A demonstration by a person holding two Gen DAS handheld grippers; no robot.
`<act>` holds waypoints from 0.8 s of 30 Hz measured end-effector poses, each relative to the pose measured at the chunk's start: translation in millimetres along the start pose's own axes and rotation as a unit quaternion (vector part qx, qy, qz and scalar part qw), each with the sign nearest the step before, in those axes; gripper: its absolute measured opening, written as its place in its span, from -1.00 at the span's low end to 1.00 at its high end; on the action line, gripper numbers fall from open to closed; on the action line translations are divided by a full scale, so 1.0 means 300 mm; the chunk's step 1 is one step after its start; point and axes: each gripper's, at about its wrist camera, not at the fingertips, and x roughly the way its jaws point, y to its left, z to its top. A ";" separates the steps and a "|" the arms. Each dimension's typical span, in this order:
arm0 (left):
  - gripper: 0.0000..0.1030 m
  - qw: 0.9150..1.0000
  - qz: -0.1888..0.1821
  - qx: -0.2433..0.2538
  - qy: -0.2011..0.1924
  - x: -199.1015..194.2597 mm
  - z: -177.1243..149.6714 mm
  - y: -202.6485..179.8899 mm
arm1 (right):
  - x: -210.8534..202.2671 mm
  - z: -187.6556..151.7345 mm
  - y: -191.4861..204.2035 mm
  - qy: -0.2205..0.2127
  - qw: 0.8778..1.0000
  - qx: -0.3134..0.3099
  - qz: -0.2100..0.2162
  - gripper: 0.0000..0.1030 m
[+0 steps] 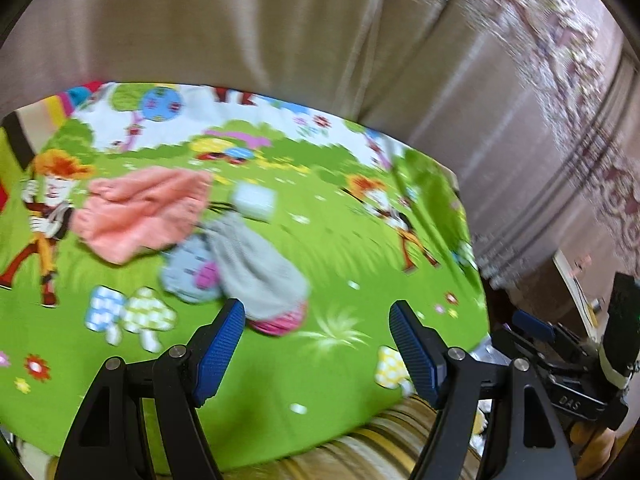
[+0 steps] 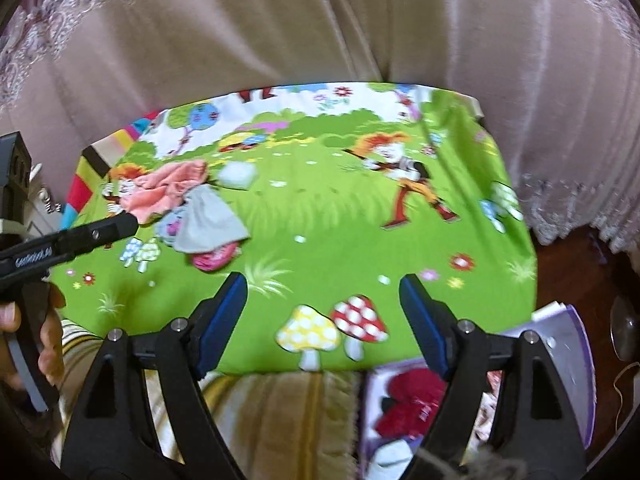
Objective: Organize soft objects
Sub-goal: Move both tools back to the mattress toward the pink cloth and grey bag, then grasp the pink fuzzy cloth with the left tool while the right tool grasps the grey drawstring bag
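Observation:
A small heap of soft things lies on a green cartoon-print cloth (image 1: 360, 248): a coral-pink cloth (image 1: 144, 212), a grey cloth (image 1: 256, 268), a pale blue piece with a pink patch (image 1: 192, 276), a bright pink item (image 1: 280, 320) and a small whitish square (image 1: 254, 200). My left gripper (image 1: 318, 312) stands open just short of the grey cloth, with nothing between its pads. In the right wrist view the same heap, grey cloth (image 2: 208, 220) included, sits at the left. My right gripper (image 2: 322, 284) hangs open over bare green cloth (image 2: 340, 220), well to the right of the heap.
Beige curtains (image 2: 320, 20) hang behind the cloth. At its near right corner an open purple box (image 2: 572, 340) holds a red soft item (image 2: 412, 404). A striped yellow-brown fabric (image 2: 280, 412) lies below the near edge. A hand (image 2: 48, 336) holds the left gripper (image 2: 124, 222).

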 end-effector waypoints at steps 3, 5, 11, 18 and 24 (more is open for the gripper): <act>0.47 0.999 0.019 -0.024 -0.011 -0.013 0.036 0.093 | 0.035 0.035 0.053 0.003 1.000 -0.014 0.014 0.58; 0.47 0.999 0.032 -0.037 -0.017 -0.021 0.057 0.150 | 0.062 0.057 0.083 0.006 0.999 -0.020 0.024 0.58; 0.47 0.994 0.074 -0.078 -0.033 -0.029 0.117 0.314 | 0.167 0.121 0.167 0.019 0.998 -0.037 0.048 0.60; 0.55 0.985 0.130 -0.108 -0.030 0.014 0.187 0.484 | 0.303 0.177 0.267 0.040 0.995 -0.055 0.075 0.61; 0.63 0.982 0.151 -0.114 0.007 0.138 0.241 0.580 | 0.452 0.198 0.362 0.071 0.990 -0.076 0.098 0.62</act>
